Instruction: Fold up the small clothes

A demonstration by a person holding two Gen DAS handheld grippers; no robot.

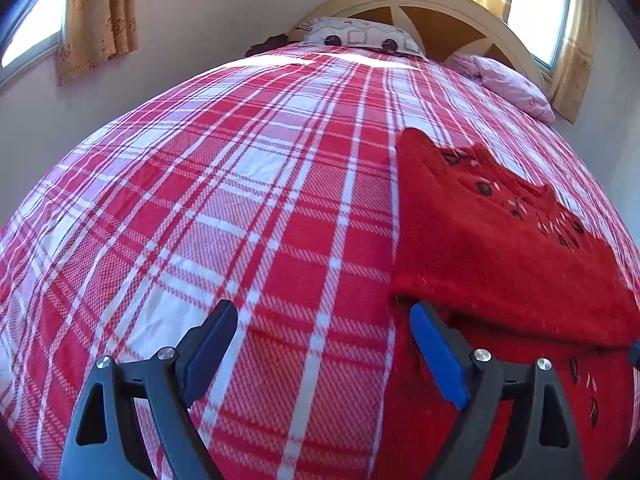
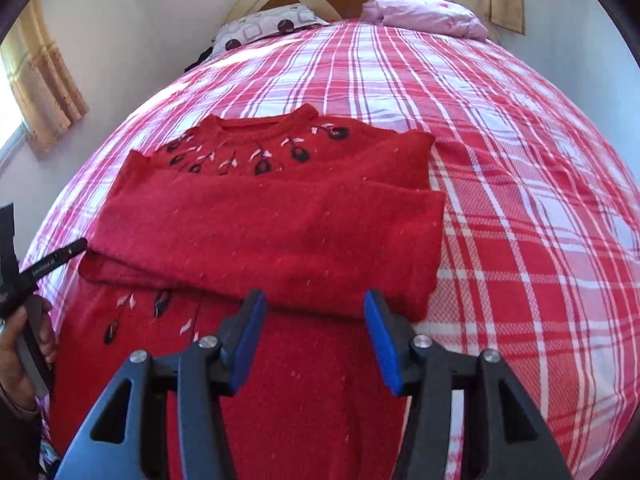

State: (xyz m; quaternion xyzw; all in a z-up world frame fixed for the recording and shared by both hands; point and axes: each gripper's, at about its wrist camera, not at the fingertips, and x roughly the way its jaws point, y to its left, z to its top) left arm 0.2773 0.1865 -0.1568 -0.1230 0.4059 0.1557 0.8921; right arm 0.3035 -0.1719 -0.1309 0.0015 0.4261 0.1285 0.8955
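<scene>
Sleeves already folded across the red sweater [image 2: 272, 216] on the bed [image 2: 520, 160], both claws, left [image 1: 324, 344] and right [image 2: 314, 336], wide open holding nothing, so next I'd grab the near hem and fold it up.

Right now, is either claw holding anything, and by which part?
Nothing is held. The left claw is open over the plaid bedspread, beside the red sweater. The right claw is open above the sweater.

Both wrist views low, facing headboard [image 1: 440, 4]; sweater [image 2: 280, 220] shared.
</scene>
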